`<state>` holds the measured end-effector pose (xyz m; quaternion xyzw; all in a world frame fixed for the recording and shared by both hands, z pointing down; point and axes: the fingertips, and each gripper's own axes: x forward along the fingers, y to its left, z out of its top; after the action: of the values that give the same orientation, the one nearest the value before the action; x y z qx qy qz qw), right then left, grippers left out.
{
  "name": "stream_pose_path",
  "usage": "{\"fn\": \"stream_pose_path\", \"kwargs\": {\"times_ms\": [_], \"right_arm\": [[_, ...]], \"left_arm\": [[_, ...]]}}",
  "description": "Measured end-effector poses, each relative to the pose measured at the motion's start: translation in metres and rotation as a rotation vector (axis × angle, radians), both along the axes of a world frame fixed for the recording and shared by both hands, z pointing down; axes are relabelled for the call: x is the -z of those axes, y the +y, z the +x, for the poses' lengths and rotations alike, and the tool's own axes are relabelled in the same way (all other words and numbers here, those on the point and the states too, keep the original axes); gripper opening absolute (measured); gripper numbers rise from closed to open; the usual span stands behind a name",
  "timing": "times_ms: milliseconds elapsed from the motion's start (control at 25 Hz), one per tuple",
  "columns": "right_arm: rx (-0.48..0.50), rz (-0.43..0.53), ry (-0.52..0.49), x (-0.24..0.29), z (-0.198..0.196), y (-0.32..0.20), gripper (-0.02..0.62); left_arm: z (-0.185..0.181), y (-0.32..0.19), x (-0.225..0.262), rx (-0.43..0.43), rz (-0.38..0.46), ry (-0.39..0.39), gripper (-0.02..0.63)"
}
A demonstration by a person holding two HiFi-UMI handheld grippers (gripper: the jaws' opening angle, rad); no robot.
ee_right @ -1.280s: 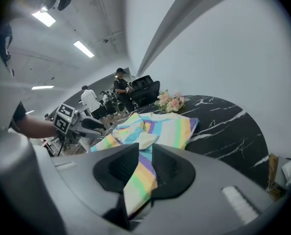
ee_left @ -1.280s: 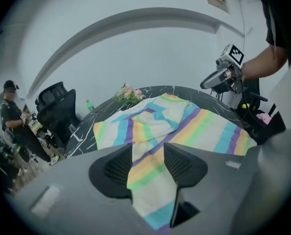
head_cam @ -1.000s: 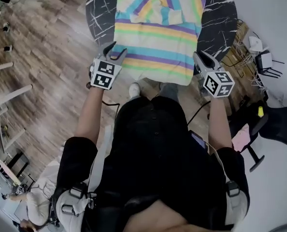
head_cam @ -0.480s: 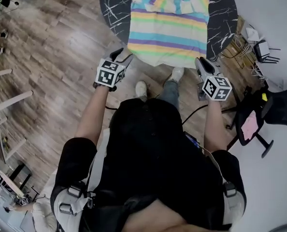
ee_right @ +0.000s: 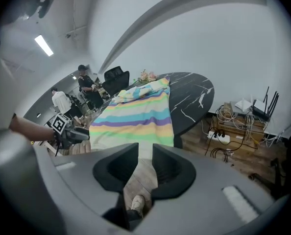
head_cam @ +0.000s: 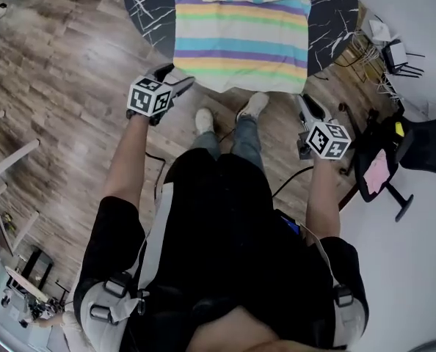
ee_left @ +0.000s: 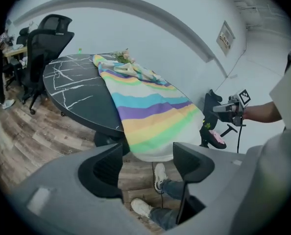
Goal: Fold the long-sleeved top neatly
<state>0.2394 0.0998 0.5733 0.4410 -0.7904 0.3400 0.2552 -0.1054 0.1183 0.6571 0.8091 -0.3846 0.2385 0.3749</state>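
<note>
Short of the table [head_cam: 148, 9], your left gripper [head_cam: 175, 78] had just been opening, jaws wide; your right gripper [head_cam: 306, 103] stood narrowly parted; both empty.

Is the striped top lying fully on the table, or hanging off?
Hanging off: the striped top drapes its hem over the table's near edge, below the tabletop.

Seen from above, the person wears a black short-sleeved top [head_cam: 229, 233], blue jeans [head_cam: 236, 139] and white sneakers [head_cam: 203, 119], with a pale grey harness [head_cam: 100, 312] buckled in black over both shoulders.
</note>
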Motion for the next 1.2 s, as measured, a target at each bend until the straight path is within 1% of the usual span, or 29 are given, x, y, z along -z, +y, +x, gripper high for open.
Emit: {"fn": "stream_pose_path", "kwargs": {"times_ms": [80,200,240,280,320,360,400,440,520,640,720,840,880,920,1040,1080,1200], "right_arm": [[-0.006,-0.008,0.004,-0.003,0.007,0.005,0.098],[-0.007,-0.018,-0.010,-0.006,0.018,0.008,0.107],[-0.001,-0.024,-0.028,-0.008,0.019,0.007,0.122],[0.006,-0.036,-0.056,-0.009,0.019,0.005,0.156],[0.011,-0.054,-0.090,-0.011,0.017,0.003,0.185],[0.011,-0.073,-0.121,-0.013,0.015,0.001,0.224],[0.005,-0.088,-0.142,-0.016,0.014,-0.001,0.236],[-0.006,-0.100,-0.153,-0.020,0.014,-0.005,0.236],[-0.038,-0.124,-0.177,-0.032,0.015,-0.013,0.236],[-0.074,-0.174,-0.227,-0.052,0.017,-0.024,0.251],[-0.076,-0.204,-0.257,-0.062,0.015,-0.030,0.272],[-0.080,-0.252,-0.342,-0.069,0.008,-0.033,0.273],[-0.081,-0.268,-0.377,-0.068,0.005,-0.032,0.270],[-0.082,-0.278,-0.408,-0.067,0.002,-0.030,0.245],[-0.099,-0.264,-0.460,-0.056,-0.003,-0.026,0.045],[-0.098,-0.253,-0.462,-0.053,-0.004,-0.025,0.028],[-0.084,-0.226,-0.443,-0.046,-0.006,-0.020,0.023]], "left_arm": [[0.004,-0.002,-0.005,0.010,-0.017,0.061,0.333],[0.014,0.000,-0.008,0.003,-0.047,0.174,0.332],[0.018,0.001,-0.007,-0.006,-0.052,0.201,0.331],[0.020,0.001,-0.006,-0.015,-0.054,0.219,0.317],[0.022,0.002,-0.004,-0.023,-0.055,0.232,0.275],[0.024,0.002,-0.002,-0.028,-0.055,0.243,0.237],[0.025,0.003,0.001,-0.030,-0.057,0.251,0.195],[0.025,0.004,0.003,-0.029,-0.058,0.255,0.172],[0.024,0.007,0.006,-0.026,-0.056,0.242,0.097],[0.022,0.011,0.014,-0.035,-0.043,0.212,0.061],[0.021,0.013,0.022,-0.034,-0.035,0.215,0.048],[0.018,0.014,0.033,-0.021,-0.030,0.233,0.046],[0.017,0.014,0.035,-0.019,-0.029,0.233,0.045],[0.016,0.015,0.035,-0.017,-0.027,0.230,0.045],[0.014,0.017,0.037,-0.011,-0.028,0.230,0.045],[0.013,0.018,0.038,-0.007,-0.028,0.231,0.044],[0.013,0.020,0.039,0.005,-0.025,0.230,0.041]]}}
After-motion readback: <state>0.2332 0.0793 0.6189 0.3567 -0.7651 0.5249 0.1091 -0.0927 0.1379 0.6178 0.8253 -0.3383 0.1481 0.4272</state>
